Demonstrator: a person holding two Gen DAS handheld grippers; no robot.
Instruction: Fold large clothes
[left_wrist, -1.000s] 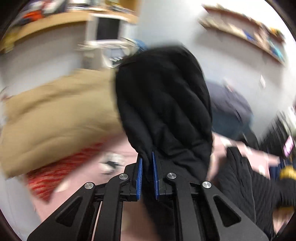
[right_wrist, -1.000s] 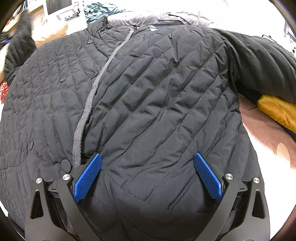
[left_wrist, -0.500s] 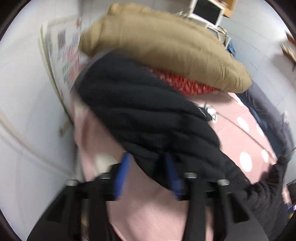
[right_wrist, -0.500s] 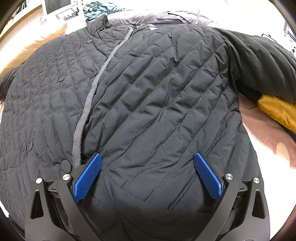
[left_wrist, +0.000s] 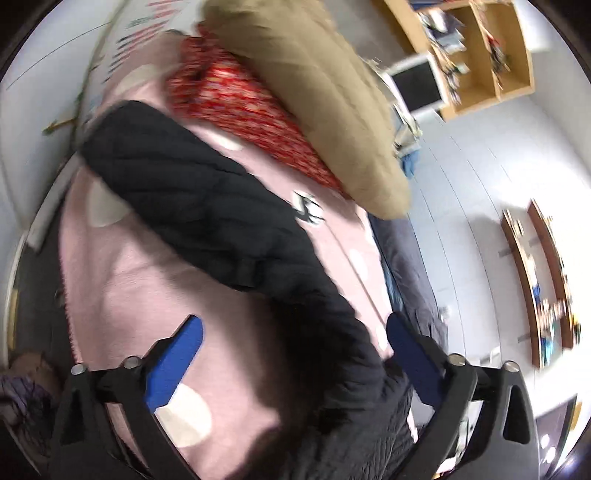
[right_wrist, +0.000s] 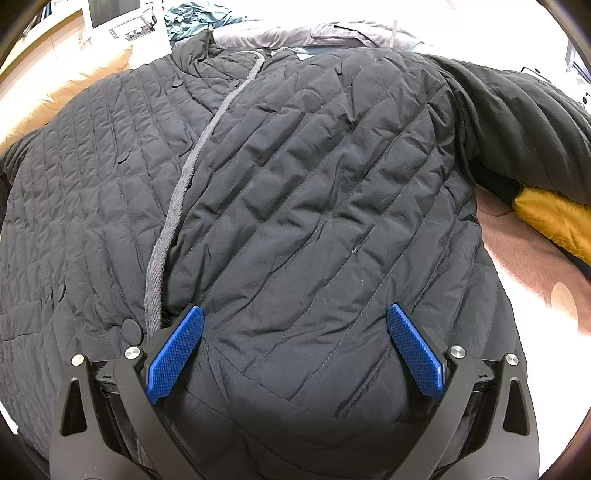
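Black quilted jacket (right_wrist: 314, 206) lies spread flat on pink dotted blanket (left_wrist: 147, 280), filling the space ahead of right gripper (right_wrist: 294, 347); its sleeve (left_wrist: 207, 206) stretches ahead of left gripper (left_wrist: 293, 354). Both grippers spread wide, holding nothing. Tan pillow (left_wrist: 325, 96) lies beyond the sleeve; mustard garment (right_wrist: 554, 218) lies right of the jacket.

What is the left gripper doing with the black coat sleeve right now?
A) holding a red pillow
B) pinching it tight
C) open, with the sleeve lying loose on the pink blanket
C: the left gripper stands wide open, and the black sleeve lies stretched out on the pink blanket.
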